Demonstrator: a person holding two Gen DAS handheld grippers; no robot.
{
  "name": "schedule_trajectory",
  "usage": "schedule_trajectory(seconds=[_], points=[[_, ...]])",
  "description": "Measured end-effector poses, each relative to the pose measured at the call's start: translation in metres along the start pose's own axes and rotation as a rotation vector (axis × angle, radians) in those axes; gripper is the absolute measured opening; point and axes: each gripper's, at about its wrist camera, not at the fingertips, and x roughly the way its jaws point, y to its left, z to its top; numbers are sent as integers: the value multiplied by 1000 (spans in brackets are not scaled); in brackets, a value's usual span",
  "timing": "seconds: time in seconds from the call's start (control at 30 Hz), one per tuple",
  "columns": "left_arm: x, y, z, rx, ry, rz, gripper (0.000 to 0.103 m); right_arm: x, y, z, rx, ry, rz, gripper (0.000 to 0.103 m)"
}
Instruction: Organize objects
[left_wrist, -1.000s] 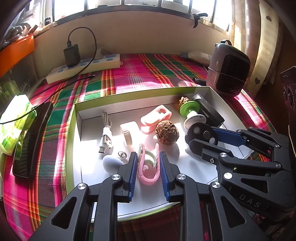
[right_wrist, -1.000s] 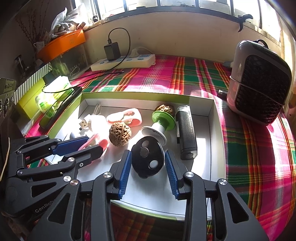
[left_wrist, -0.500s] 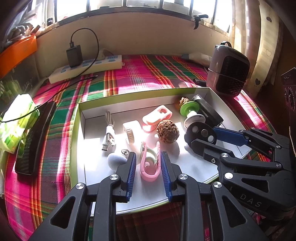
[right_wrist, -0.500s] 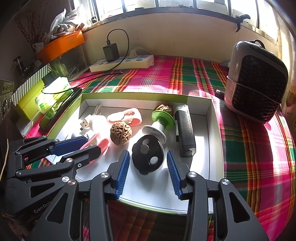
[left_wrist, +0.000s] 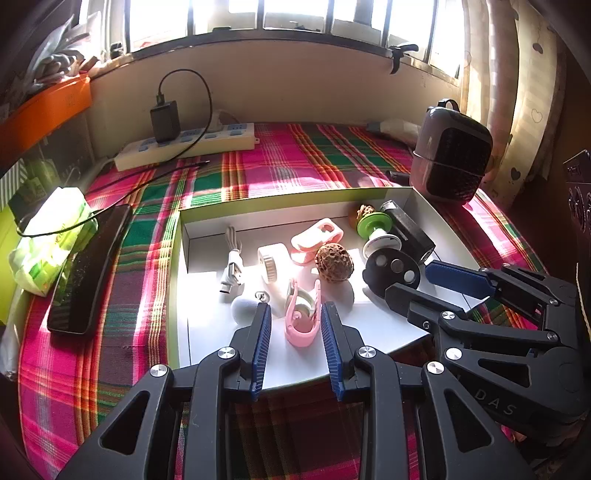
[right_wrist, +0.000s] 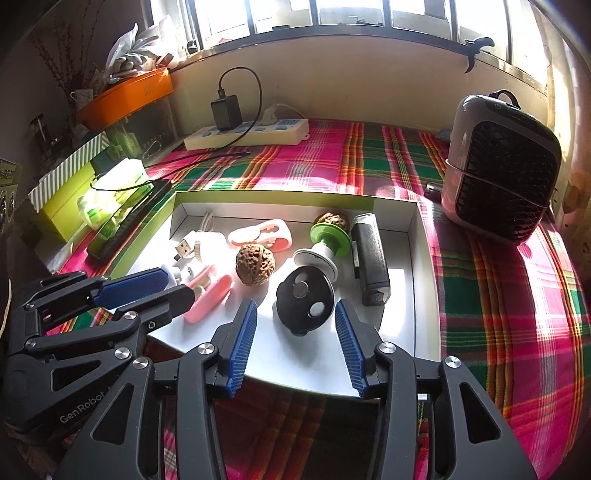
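A white box with a green rim (left_wrist: 178, 258) (right_wrist: 424, 236) lies on the plaid cloth and holds several small things. A pink clip (left_wrist: 301, 325) (right_wrist: 210, 295) rests on the box floor between the pads of my left gripper (left_wrist: 295, 314) (right_wrist: 176, 283). Its jaws are opening, with gaps on both sides of the clip. A black disc with round holes (right_wrist: 304, 306) (left_wrist: 391, 267) lies between the pads of my right gripper (right_wrist: 296, 314) (left_wrist: 410, 280). Those jaws are opening too and stand clear of the disc. A walnut (left_wrist: 334, 258) (right_wrist: 255, 264) sits just beyond both.
Also in the box are a USB cable (left_wrist: 232, 266), a white roll (left_wrist: 271, 260), a pink holder (left_wrist: 317, 236), a green-and-white spool (right_wrist: 325, 240) and a black block (right_wrist: 371, 258). Outside it stand a heater (right_wrist: 498, 170), a power strip (left_wrist: 184, 146) and a black slab (left_wrist: 86, 269).
Both grippers' jaws have widened. The left pads have come off the pink clip and the right pads off the black disc. Both things stay where they lay in the box.
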Motion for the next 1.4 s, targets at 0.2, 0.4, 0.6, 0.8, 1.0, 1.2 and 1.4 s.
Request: schedule_trajectory(seconds=[0.2,0.4,0.6,0.8,1.0,1.2,1.4], points=[[-17,0,-6,1,-31,30,26,-13,3,-3,13,-20,-10,47],[-31,-3,-17,-9,-40,46,26,-28,8,-10,17,-44,-5,54],[-43,-8,-30,-11,-41,44,26,-43,14,-19,29,-52,-25,54],[-52,-11,-47,-20,-21,43,26,-56,15,-32,44,-49,-53,54],[-51,-13,-64,-22,8,59,26,-54,15,-48,57,-10,-66,58],[-43,-10,-80,-41,48,83,26,-49,16,-64,57,29,-82,58],[-40,-14,-89,-46,61,86,27,-47,15,-75,71,62,-109,58]])
